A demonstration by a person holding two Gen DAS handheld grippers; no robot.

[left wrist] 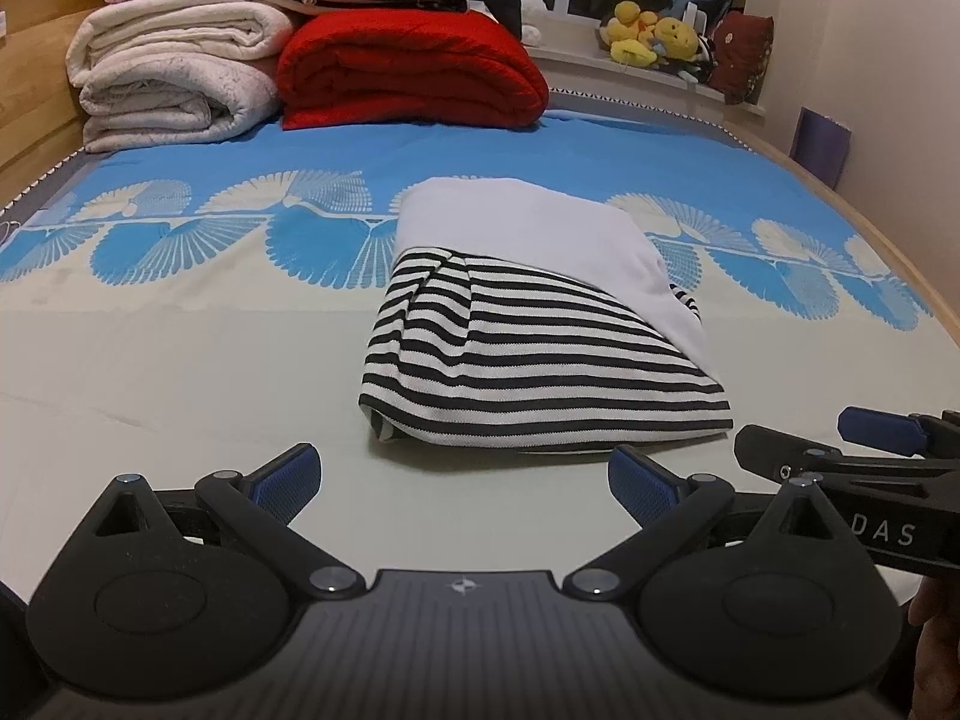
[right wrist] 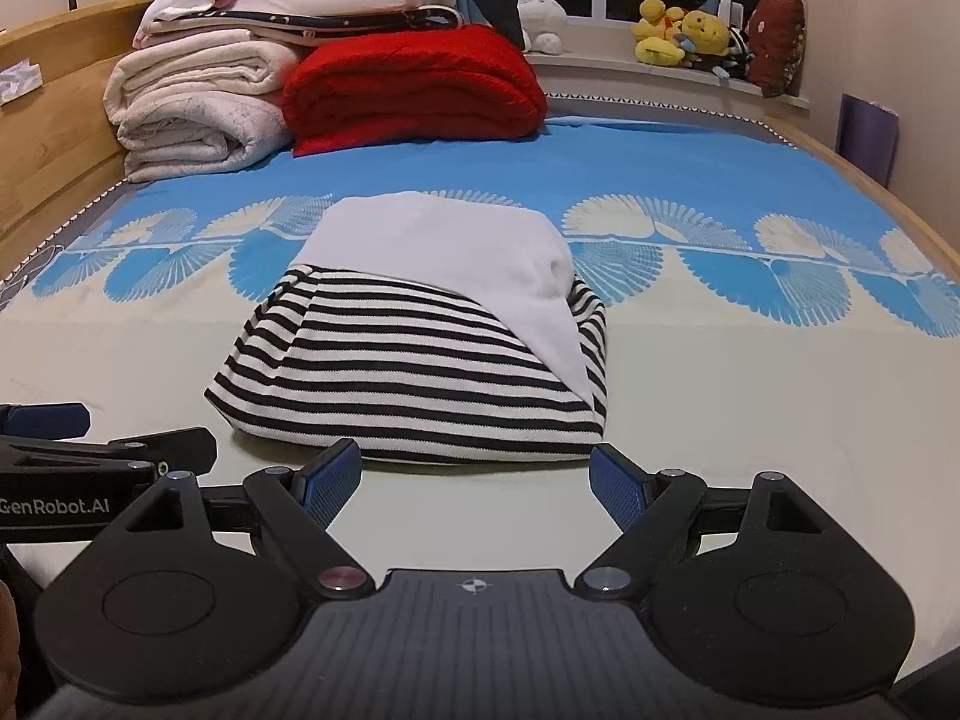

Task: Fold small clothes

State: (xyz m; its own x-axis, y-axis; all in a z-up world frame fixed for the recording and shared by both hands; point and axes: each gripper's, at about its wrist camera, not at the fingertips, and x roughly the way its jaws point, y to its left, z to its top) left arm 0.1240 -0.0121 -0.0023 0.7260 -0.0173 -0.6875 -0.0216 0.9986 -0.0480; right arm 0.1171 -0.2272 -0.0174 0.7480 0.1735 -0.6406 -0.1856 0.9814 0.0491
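Note:
A folded black-and-white striped garment with a plain white part (left wrist: 540,348) lies on the bed, white part on the far and right side; it also shows in the right wrist view (right wrist: 420,360). My left gripper (left wrist: 462,486) is open and empty, just short of the garment's near edge and a little to its left. My right gripper (right wrist: 474,483) is open and empty, right at the garment's near edge. The right gripper (left wrist: 852,450) shows at the right of the left wrist view; the left gripper (right wrist: 90,450) shows at the left of the right wrist view.
The bed sheet (left wrist: 180,360) is cream near me and blue with a fan pattern farther off. Folded white quilts (left wrist: 174,72) and a red blanket (left wrist: 414,66) are stacked at the far end. Plush toys (left wrist: 654,36) sit on the windowsill. A wooden bed frame (right wrist: 60,120) runs along the left.

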